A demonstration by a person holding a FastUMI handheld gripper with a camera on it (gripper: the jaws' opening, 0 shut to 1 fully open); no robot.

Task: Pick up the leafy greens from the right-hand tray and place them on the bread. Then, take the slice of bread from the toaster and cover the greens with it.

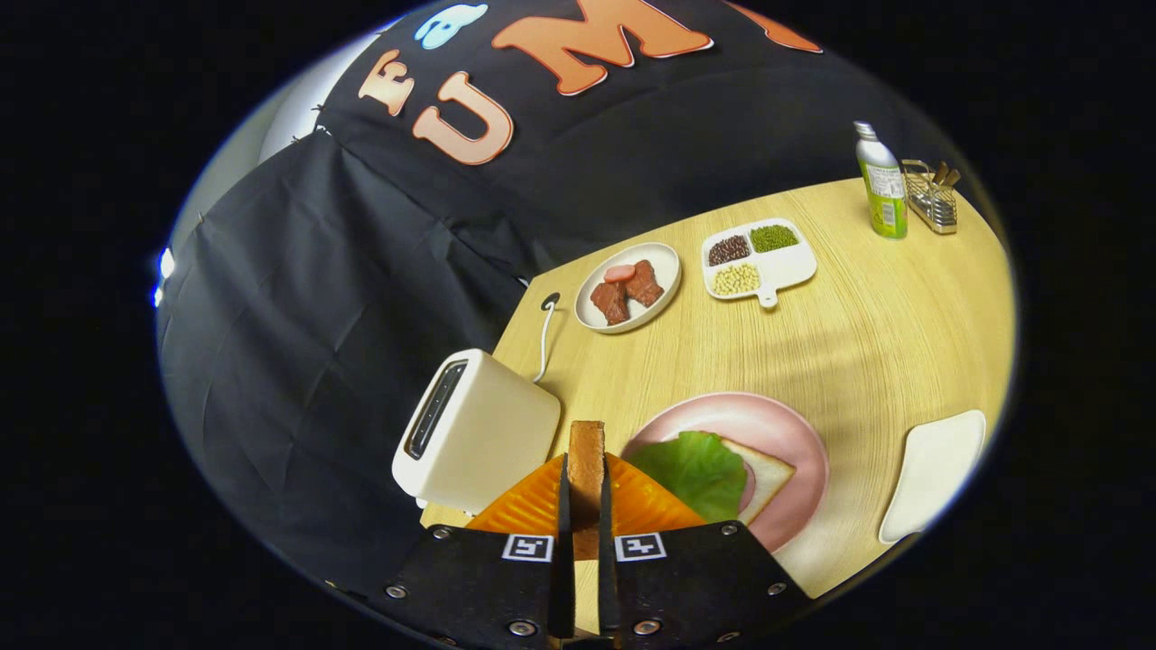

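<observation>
Toasted brown bread slice (586, 469): one, upright on edge, clamped between the gripper (585, 492) fingers.
Gripper pose: lifted above the table, toaster (476, 441) just ahead-left.
Lettuce leaf (695, 471): one, ahead-right, lying on one white bread slice (766, 477) on the pink plate (777, 429).
White tray (935, 474): one, farther right.
Beyond: one meat plate (629, 286), one divided bean dish (760, 259), one bottle (882, 182).
</observation>
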